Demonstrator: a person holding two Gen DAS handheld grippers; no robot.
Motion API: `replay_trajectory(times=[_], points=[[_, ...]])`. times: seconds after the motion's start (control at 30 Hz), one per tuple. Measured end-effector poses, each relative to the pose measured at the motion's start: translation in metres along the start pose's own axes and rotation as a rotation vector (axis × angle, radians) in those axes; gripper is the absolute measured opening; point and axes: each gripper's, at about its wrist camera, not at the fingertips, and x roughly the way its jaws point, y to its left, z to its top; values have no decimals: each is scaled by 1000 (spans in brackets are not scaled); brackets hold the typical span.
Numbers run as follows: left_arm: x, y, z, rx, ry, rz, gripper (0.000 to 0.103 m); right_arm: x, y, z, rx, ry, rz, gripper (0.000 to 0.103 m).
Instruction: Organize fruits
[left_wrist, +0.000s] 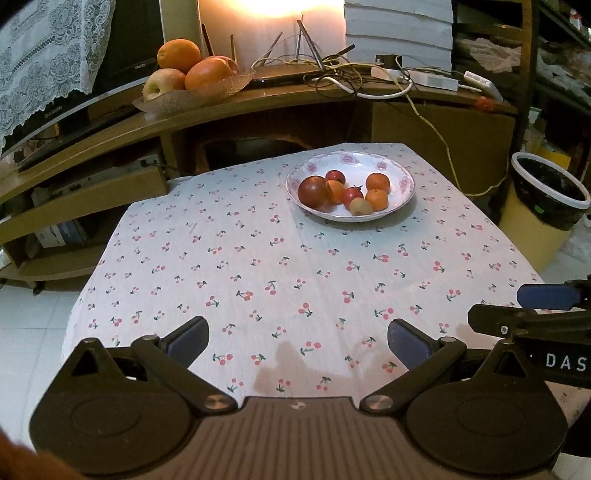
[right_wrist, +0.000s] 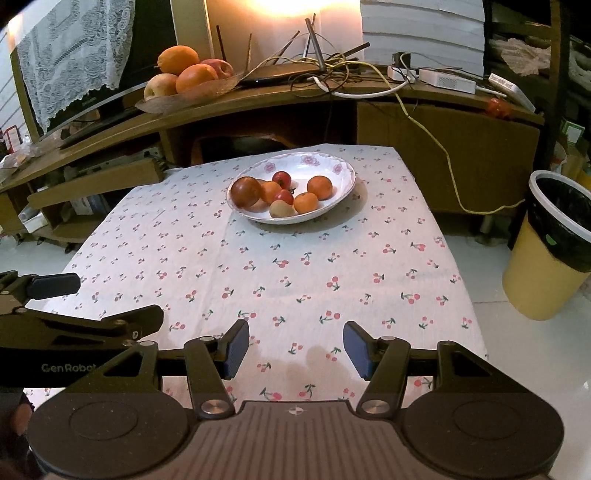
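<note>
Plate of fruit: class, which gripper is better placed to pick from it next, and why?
Probably the right gripper: the plate lies nearly straight ahead of its open jaws. From the left gripper, also open and empty, the plate sits off to the right.

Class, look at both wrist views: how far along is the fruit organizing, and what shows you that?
Done: seemingly nothing; all the small fruits sit mixed together in the flowered plate on the cherry tablecloth. In hand: nothing; the left gripper and right gripper are open and empty, short of the plate. Left: apparently all the sorting.
</note>
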Motion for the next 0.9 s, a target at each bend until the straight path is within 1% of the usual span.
replay_trajectory(times=[0.27,0.7,0.9], points=[[-4,-2,-9,9,16,-1,103,-9,4,-10,-2,4,1,58],[-9,-1,-13,5,19,6,103,-14,7,-17,-6,17,12,59],[-11,-2,-21,12,33,22,103,-17,10,-23,-15,31,10,59]])
